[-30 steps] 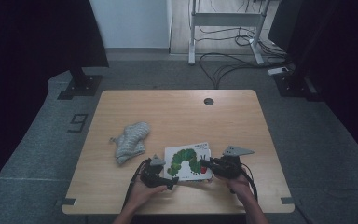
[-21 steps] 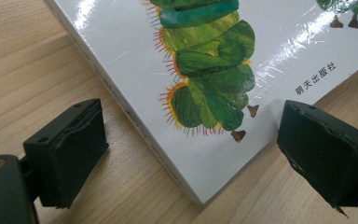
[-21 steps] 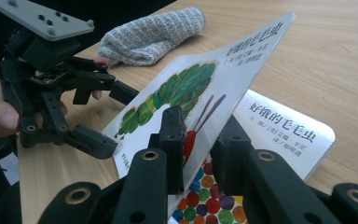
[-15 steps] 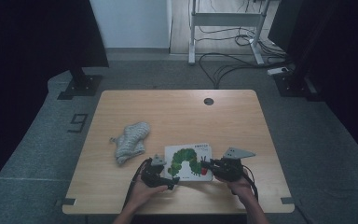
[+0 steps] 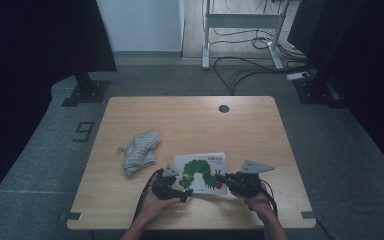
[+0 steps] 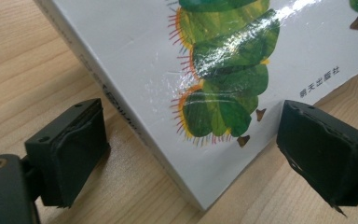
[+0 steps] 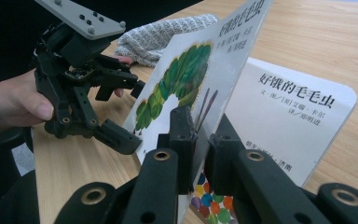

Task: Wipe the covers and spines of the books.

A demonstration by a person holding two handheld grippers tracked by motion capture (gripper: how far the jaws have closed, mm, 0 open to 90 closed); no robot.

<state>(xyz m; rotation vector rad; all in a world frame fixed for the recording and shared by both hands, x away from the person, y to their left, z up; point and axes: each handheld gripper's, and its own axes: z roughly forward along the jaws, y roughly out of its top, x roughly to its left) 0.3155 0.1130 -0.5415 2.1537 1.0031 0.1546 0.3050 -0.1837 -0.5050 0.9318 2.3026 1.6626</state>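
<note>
My right claw (image 7: 199, 140) has just been closing and now pinches the front cover (image 7: 200, 65) of the picture book (image 5: 201, 172), lifting it off the title page (image 7: 289, 121). My left claw (image 6: 191, 154) stands apart, its jaws astride the book's near corner without pressing it. Beyond the left claw lies a grey knitted cloth (image 5: 140, 151). Everything rests on a pale wooden table (image 5: 190, 120) with a round cable hole (image 5: 223, 108). Past it I see grey floor (image 5: 45, 155), loose cables (image 5: 250, 70) and a white desk frame (image 5: 240, 30).
</note>
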